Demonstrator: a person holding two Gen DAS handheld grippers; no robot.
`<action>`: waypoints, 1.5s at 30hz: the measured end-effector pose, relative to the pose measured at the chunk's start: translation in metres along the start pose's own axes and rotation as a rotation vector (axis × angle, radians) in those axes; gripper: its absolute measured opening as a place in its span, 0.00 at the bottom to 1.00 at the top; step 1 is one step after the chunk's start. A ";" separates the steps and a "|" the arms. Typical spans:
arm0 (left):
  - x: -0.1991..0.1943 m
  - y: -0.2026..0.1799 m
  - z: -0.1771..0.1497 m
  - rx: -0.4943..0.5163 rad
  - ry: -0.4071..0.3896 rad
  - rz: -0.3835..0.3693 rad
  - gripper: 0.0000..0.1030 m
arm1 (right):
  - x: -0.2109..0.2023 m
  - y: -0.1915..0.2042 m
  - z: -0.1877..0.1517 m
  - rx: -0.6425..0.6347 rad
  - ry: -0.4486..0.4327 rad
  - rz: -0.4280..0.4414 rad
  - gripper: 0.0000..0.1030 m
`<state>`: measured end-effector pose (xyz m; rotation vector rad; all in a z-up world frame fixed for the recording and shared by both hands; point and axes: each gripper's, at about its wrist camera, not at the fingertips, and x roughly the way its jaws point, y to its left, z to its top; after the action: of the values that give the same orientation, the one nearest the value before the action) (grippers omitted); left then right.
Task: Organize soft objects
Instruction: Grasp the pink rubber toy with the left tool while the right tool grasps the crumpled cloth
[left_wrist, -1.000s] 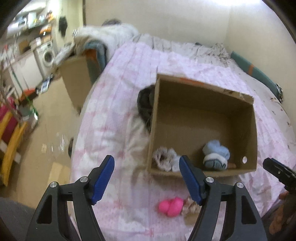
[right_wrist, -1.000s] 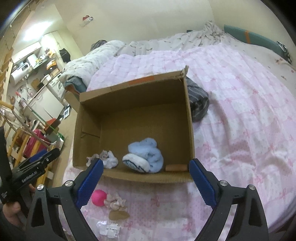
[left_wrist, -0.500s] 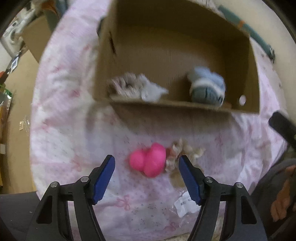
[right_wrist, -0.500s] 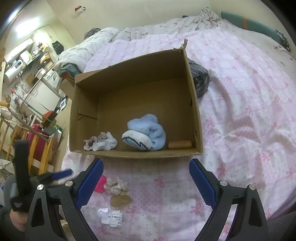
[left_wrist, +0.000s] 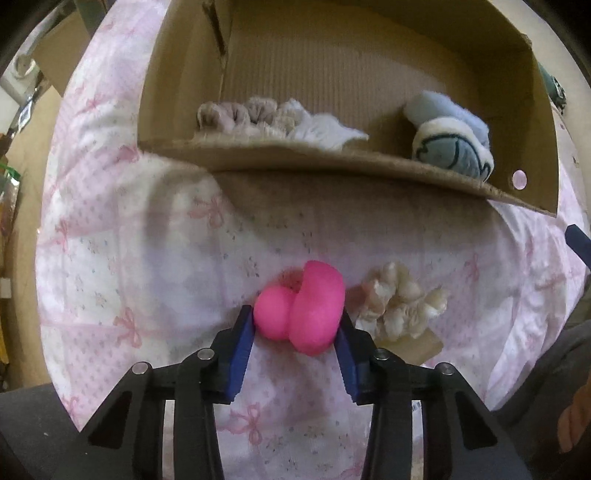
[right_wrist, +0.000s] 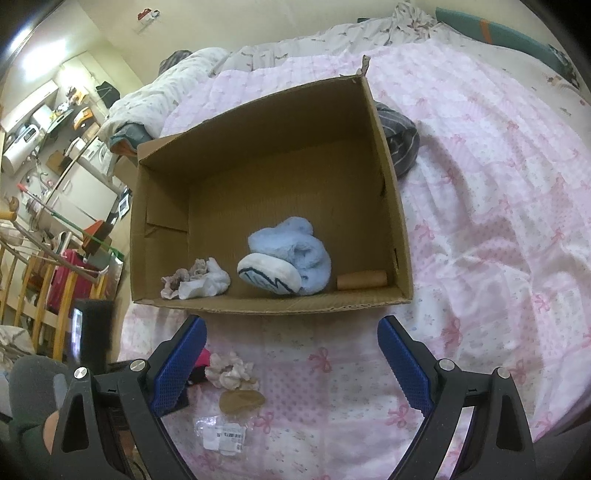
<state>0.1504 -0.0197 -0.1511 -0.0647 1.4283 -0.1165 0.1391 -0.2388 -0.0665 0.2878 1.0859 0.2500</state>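
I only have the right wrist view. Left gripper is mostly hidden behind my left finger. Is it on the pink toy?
Observer: Yes. The left gripper has the pink toy between its pads, jaws closing, both pads touching it.
Operator: Toy lifted yet?
Observer: No, it looks to be resting on the pink quilt.
Operator: Anything crowding it?
Observer: A cream scrunchie lies just right of the toy, outside the jaws.

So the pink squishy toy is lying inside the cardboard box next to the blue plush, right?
Not quite. The pink squishy toy lies on the bedspread outside the cardboard box, between the left gripper's closing jaws; the blue plush is inside. The left wrist view shows it.
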 end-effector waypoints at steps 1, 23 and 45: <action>-0.003 -0.001 0.000 0.004 -0.012 0.010 0.37 | 0.001 0.000 0.000 -0.001 0.001 0.000 0.97; -0.078 0.041 -0.024 -0.150 -0.145 0.098 0.36 | 0.048 0.064 -0.027 -0.192 0.242 0.105 0.97; -0.068 0.049 -0.020 -0.205 -0.117 0.092 0.37 | 0.128 0.100 -0.040 -0.330 0.359 -0.064 0.33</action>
<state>0.1229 0.0375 -0.0924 -0.1716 1.3197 0.1078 0.1541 -0.0981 -0.1553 -0.0930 1.3824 0.4292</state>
